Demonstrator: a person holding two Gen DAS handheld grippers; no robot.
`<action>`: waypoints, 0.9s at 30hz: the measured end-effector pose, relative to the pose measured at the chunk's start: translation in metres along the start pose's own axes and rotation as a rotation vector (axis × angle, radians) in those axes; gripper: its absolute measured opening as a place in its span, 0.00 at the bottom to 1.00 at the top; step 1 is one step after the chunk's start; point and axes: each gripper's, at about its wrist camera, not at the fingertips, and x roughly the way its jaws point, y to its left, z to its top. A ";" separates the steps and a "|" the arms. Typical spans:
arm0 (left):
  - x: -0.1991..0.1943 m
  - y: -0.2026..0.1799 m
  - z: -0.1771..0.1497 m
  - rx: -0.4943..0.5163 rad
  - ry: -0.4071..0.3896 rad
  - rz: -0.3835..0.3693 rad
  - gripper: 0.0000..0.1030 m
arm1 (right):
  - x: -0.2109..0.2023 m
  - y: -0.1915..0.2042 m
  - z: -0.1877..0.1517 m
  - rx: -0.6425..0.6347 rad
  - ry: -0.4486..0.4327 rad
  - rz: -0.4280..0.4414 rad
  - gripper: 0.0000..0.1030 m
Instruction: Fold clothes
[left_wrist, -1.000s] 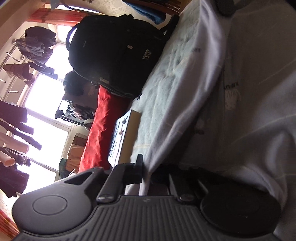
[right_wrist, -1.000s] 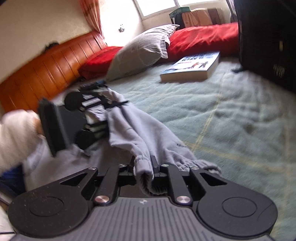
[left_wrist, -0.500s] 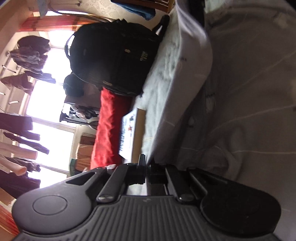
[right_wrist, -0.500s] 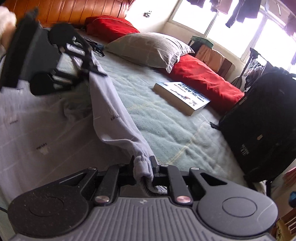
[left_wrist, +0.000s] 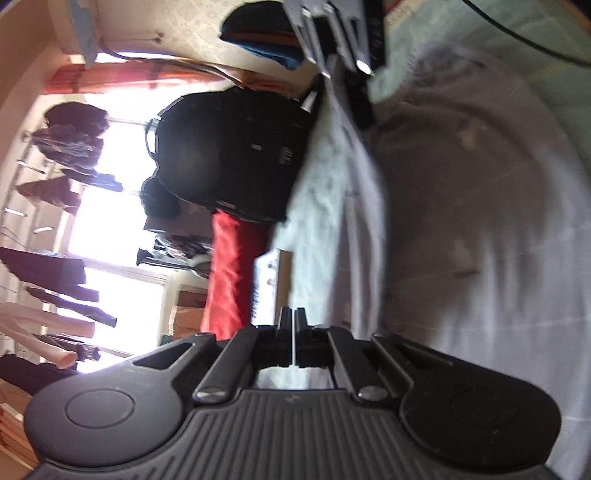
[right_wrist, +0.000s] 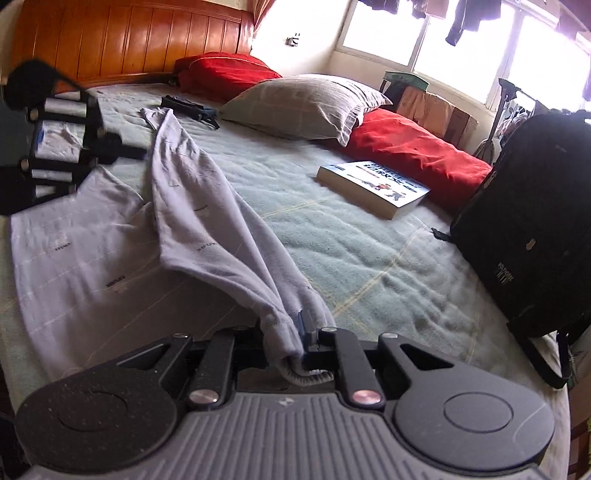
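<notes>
A pale grey-lilac long-sleeved top (right_wrist: 74, 251) lies spread on the green blanket (right_wrist: 369, 266). One sleeve (right_wrist: 207, 221) runs from near the shoulder down to my right gripper (right_wrist: 295, 332), which is shut on the ribbed cuff. My left gripper (right_wrist: 136, 151) hovers at the far left, just beside the sleeve's upper end. In the left wrist view its jaws are opening, with only a thin slit at the left gripper (left_wrist: 293, 321) and nothing between them. The top (left_wrist: 480, 221) fills that view's right side. The right gripper (left_wrist: 334, 72) shows at the top there, cloth hanging from it.
A book (right_wrist: 373, 188) lies on the blanket beyond the sleeve. A black backpack (right_wrist: 524, 229) stands at the right edge of the bed. Red pillows (right_wrist: 413, 151), a grey pillow (right_wrist: 303, 107) and a dark small item (right_wrist: 188, 109) sit toward the wooden headboard (right_wrist: 129, 40).
The left gripper has let go of the sleeve's upper part and drawn off to the left. The sleeve has sunk onto the bed. The right gripper still holds the cuff.
</notes>
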 end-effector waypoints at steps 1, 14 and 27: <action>0.000 -0.003 -0.001 0.006 0.004 -0.015 0.10 | -0.002 0.000 0.001 -0.001 -0.003 -0.001 0.16; 0.014 -0.038 0.015 -0.024 -0.079 -0.002 0.57 | -0.012 -0.005 0.002 0.052 -0.014 0.014 0.17; 0.055 -0.028 0.013 -0.078 0.010 0.073 0.56 | -0.018 -0.008 -0.002 0.072 -0.025 0.013 0.17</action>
